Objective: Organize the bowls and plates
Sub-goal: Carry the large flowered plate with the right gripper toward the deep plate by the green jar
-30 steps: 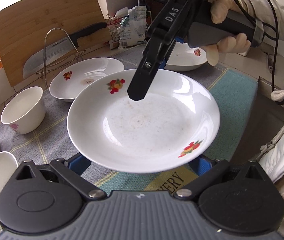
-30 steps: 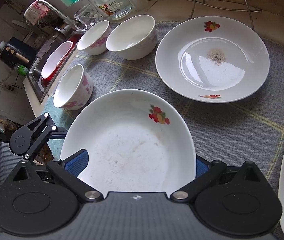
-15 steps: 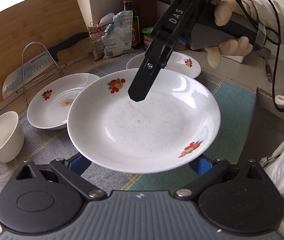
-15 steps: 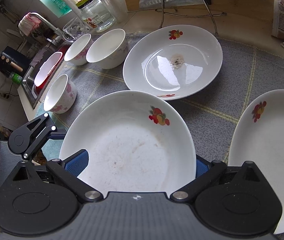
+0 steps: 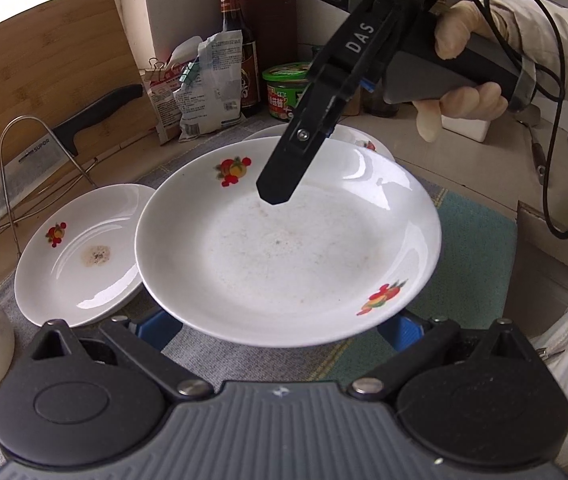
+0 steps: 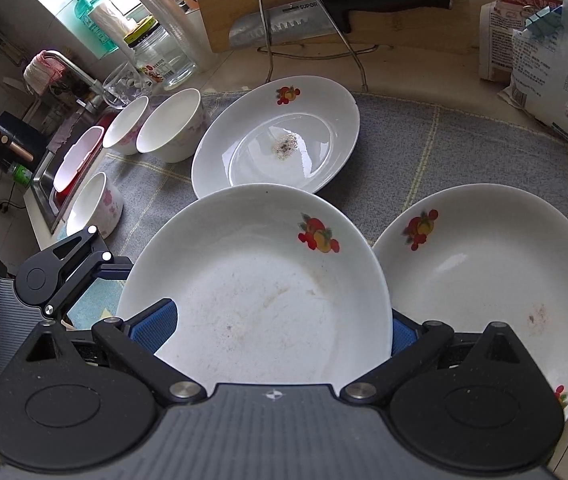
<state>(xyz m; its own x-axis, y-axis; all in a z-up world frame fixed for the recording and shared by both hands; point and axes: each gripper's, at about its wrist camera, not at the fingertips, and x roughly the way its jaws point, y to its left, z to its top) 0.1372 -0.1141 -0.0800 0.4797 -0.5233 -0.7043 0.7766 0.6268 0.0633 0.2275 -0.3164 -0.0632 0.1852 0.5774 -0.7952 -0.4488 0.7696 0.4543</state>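
A white plate with fruit prints (image 5: pixel 288 260) is held in the air between both grippers, also in the right wrist view (image 6: pixel 259 292). My left gripper (image 5: pixel 279 326) grips its near rim, its blue pads on either side. My right gripper (image 6: pixel 273 330) grips the opposite rim; its black finger (image 5: pixel 292 160) reaches over the plate. A second plate with a dark stain (image 5: pixel 79 256) lies on the grey mat, also in the right wrist view (image 6: pixel 279 140). A third plate (image 6: pixel 488 280) lies at the right, partly under the held one. Three white bowls (image 6: pixel 171 126) stand at the left.
A cleaver (image 6: pixel 304 16) rests on a wire rack before a wooden cutting board (image 5: pixel 43 64). Food bags (image 5: pixel 199 84), a sauce bottle (image 5: pixel 239 40) and a green-lidded jar (image 5: pixel 286 92) stand at the back. A sink (image 6: pixel 71 160) lies beyond the bowls. A teal mat (image 5: pixel 472 264) lies at the right.
Both grippers have carried the held plate rightwards over the mat. The bowls and stained plate have slid left in view; the third plate now lies partly beneath the held plate.
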